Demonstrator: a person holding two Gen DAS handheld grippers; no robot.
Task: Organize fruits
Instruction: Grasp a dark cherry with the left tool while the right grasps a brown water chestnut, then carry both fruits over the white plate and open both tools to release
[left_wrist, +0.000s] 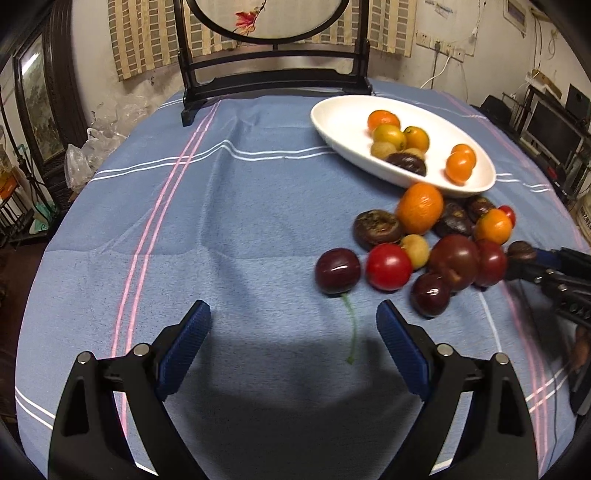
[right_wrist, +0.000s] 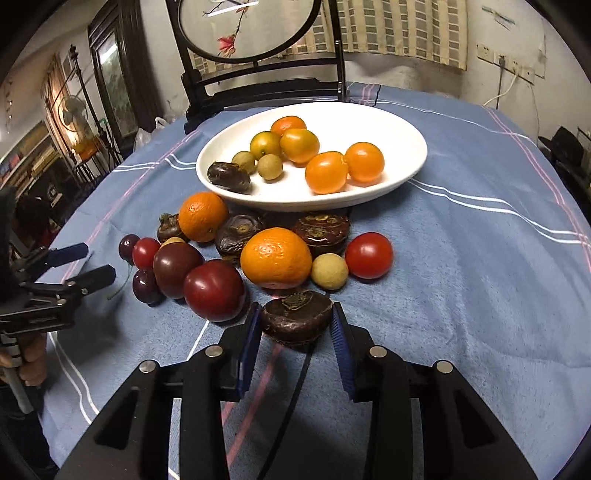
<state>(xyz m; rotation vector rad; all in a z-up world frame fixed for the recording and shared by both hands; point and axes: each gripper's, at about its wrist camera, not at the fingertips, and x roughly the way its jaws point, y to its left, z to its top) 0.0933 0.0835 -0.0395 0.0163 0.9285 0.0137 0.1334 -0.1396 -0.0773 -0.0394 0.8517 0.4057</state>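
Item: dark water chestnut, worktop, six o'clock of the fruit heap. Your right claw pinches its flanks, presumably for transfer to the white dish at twelve o'clock. Your left claw hangs wide open, empty, clear of the cherry.

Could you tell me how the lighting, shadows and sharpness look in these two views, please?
Left wrist view: strong fisheye bending, a dark shadow on the blue tablecloth between the left gripper fingers, fruits slightly blurred. Right wrist view: sharper, glare on the dark red tomato, dim corners.
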